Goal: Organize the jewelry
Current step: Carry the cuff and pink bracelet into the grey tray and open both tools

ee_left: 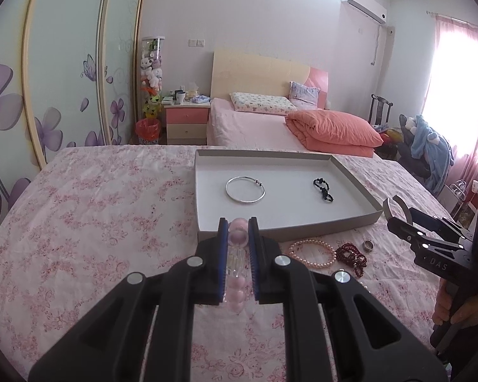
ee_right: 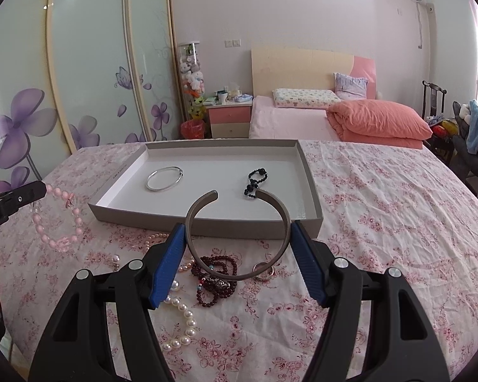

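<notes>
My left gripper (ee_left: 238,226) is shut on a pink bead bracelet (ee_left: 236,254), held above the table just before the near rim of the grey tray (ee_left: 286,226). The bracelet hangs from it in the right wrist view (ee_right: 59,222). My right gripper (ee_right: 238,235) is shut on a grey open cuff bangle (ee_right: 235,238), held before the tray (ee_right: 207,221). The cuff shows at the right in the left wrist view (ee_left: 395,207). A silver bangle (ee_left: 245,189) and a black bead bracelet (ee_left: 322,189) lie in the tray.
On the floral tablecloth before the tray lie a pink pearl bracelet (ee_left: 312,253), a dark red bead strand (ee_left: 352,256), a ring (ee_left: 368,245) and a white pearl strand (ee_right: 180,321). A bed (ee_left: 271,124) stands behind the table.
</notes>
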A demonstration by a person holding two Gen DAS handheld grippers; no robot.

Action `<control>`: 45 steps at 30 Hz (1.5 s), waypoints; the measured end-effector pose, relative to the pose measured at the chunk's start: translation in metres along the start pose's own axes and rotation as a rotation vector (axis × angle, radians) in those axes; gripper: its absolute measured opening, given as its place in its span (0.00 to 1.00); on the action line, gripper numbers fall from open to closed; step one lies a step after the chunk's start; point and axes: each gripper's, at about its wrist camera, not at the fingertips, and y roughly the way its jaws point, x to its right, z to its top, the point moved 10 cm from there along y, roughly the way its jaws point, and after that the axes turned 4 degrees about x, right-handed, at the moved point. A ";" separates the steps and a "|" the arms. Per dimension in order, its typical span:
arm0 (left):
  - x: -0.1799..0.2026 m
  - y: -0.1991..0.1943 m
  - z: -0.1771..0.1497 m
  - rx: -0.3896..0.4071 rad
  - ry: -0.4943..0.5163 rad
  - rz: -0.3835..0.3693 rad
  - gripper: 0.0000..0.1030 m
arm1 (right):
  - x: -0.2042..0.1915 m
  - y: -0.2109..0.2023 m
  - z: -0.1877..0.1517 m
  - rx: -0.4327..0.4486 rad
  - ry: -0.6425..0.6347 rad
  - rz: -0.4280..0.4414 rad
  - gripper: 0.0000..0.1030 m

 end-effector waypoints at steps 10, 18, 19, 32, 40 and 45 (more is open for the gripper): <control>0.014 -0.010 0.019 0.059 0.041 0.039 0.13 | -0.004 -0.016 0.024 0.123 -0.035 -0.027 0.65; 0.031 -0.004 0.040 0.100 0.087 0.068 0.13 | -0.007 -0.021 0.047 0.219 -0.070 -0.050 0.65; 0.032 -0.004 0.042 0.105 0.091 0.073 0.13 | -0.006 -0.020 0.050 0.227 -0.070 -0.051 0.65; 0.046 0.028 0.071 0.128 0.111 0.095 0.13 | 0.008 -0.004 0.072 0.287 -0.062 -0.056 0.65; 0.047 0.060 0.085 0.117 0.110 0.101 0.13 | 0.011 0.030 0.081 0.256 -0.049 -0.036 0.65; 0.041 0.090 0.088 0.094 0.093 0.095 0.13 | 0.015 0.062 0.079 0.192 -0.034 -0.019 0.65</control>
